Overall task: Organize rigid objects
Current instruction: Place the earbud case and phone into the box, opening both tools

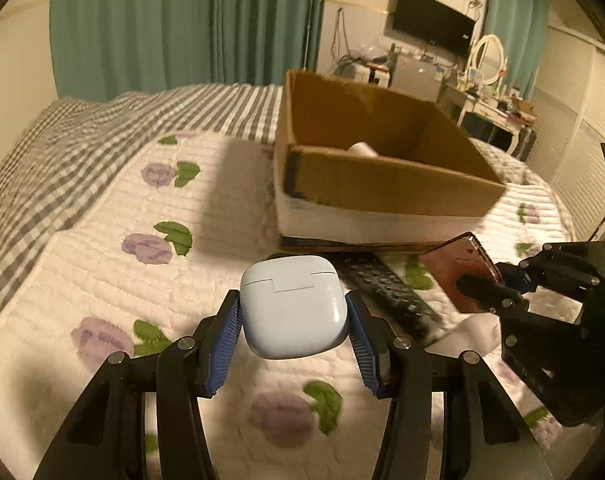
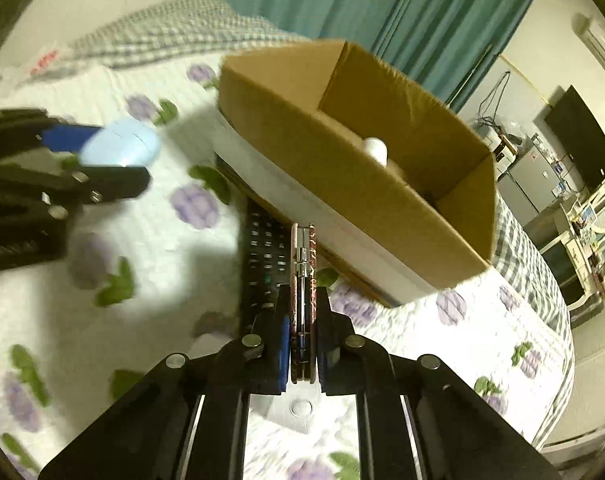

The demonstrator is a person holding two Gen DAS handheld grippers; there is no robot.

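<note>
Pale-blue plastic, the earbud case (image 1: 293, 307) is pinched between the left gripper (image 1: 293, 320) and its ribbed blue pads, lifted above the quilt (image 1: 102, 272) on the near side of the cardboard box (image 1: 382, 188). Right of the case, the right gripper (image 2: 302, 320) clamps a thin reddish folding mirror (image 2: 303, 280) edge-on. Under them a black remote (image 1: 386, 292) lies on the quilt, its far end by the box's base. Deeper in the box rests a small white object (image 2: 376, 150).
</note>
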